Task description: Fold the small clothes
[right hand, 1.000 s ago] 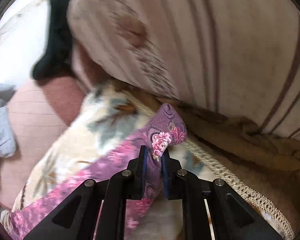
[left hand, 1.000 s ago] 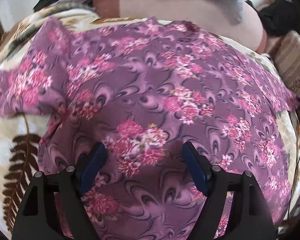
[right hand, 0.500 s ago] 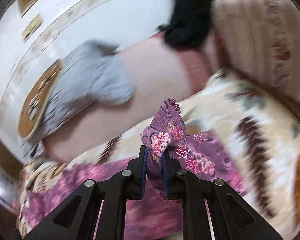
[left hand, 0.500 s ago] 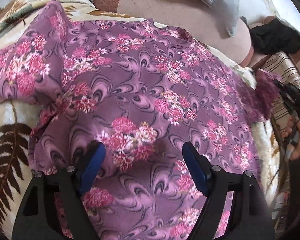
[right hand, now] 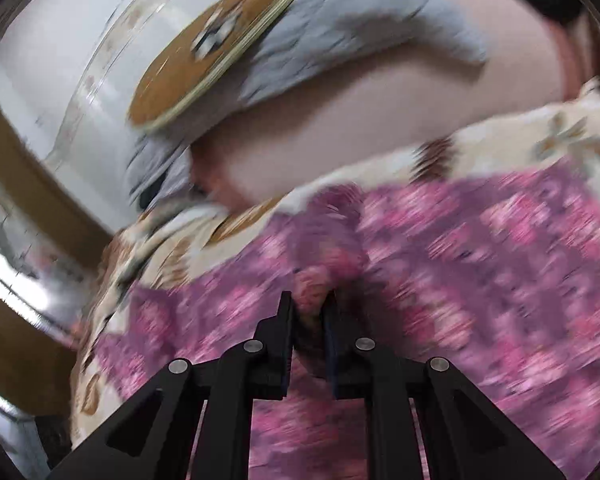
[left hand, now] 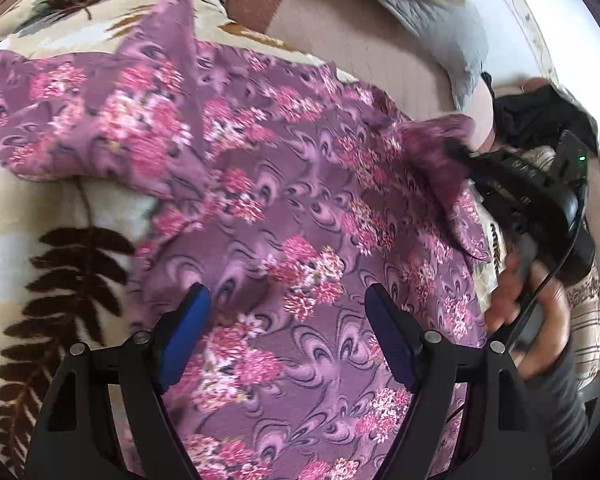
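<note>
Cream plush blanket with brown fern-leaf print (left hand: 60,264) spread over the bed. Behind it, long pale pink bolster cushion (right hand: 380,120). Grey quilted cloth (right hand: 340,28) draped on top. White wall (right hand: 60,40) beyond. Daylight, soft; right wrist view blurred.

Right claw (right hand: 309,312), pinched sleeve (right hand: 332,240) further inward.

Garment (left hand: 284,200) lies on blanket (left hand: 32,216); cushion (left hand: 364,40) behind.
</note>
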### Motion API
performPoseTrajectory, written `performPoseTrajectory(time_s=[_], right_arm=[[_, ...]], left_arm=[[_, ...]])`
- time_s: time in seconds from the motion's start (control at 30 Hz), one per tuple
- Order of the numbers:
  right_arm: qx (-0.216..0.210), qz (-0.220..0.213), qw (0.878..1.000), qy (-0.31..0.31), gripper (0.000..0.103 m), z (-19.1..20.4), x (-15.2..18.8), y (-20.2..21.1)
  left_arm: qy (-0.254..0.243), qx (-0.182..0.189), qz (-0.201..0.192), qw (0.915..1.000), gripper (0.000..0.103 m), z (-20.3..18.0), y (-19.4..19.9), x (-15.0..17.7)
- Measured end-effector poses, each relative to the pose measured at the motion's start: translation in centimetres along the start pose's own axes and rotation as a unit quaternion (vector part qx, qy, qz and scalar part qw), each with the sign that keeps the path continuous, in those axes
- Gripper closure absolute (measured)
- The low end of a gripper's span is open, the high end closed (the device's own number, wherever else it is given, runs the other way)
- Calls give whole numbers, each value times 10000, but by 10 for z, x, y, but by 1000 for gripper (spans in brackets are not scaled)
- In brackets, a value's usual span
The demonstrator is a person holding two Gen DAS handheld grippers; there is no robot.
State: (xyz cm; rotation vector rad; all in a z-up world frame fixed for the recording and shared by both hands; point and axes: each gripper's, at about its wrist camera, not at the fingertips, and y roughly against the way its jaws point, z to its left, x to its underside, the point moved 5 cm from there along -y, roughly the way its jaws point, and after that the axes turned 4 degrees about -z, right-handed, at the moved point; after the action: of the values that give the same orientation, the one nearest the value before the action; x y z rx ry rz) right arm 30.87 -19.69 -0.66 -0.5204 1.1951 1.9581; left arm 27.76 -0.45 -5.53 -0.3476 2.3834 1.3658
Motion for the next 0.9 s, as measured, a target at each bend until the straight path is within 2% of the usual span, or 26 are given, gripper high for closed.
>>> performPoseTrajectory(time_s=[0.07, 0.17, 0.23, 0.37, 0.43, 0.57, 0.63, 0.7, 0.73, 0.8, 0.9], right_arm=[[-93, 294, 9995, 15, 78, 16, 21, -13], [-300, 932, 9952, -31, 75, 27, 60, -28], [-503, 1132, 9922, -134, 75, 25, 76, -22], [-527, 829, 9935, -569, 67, -12, 82, 23], [-452, 709, 9929, -847, 66, -35, 78, 41], [-329, 432, 9898, -1320, 66, -86, 63, 82], [-251, 241, 9887, -1456, 66, -108, 55, 100], [-192, 70, 9870, -1595, 64, -125, 51, 110], [-169, 24, 9862, -1648, 62, -130, 49, 113], [-146, -91, 9825, -1853, 62, -149, 48, 119], [-171, -186, 9766, -2136, 62, -171, 48, 121]], left_arm=[[48, -13, -34, 10000, 24, 2, 3, -2], [141, 11, -50, 9999, 24, 2, 6, -4], [161, 39, -19, 9999, 24, -1, 4, -6], [186, 127, 202, 9995, 24, -20, -17, -12], [232, 135, 338, 9991, 24, -32, -35, -18], [420, -92, 631, 9971, 24, -49, -78, -30], [543, -268, 414, 9973, 24, -55, -86, -40], [645, -166, 230, 9975, 70, -62, -87, -51], [720, -84, 307, 9969, 99, -64, -88, -55], [895, -59, 225, 9957, 100, -63, -80, -63], [757, -117, -296, 9966, 100, -61, -47, -75]])
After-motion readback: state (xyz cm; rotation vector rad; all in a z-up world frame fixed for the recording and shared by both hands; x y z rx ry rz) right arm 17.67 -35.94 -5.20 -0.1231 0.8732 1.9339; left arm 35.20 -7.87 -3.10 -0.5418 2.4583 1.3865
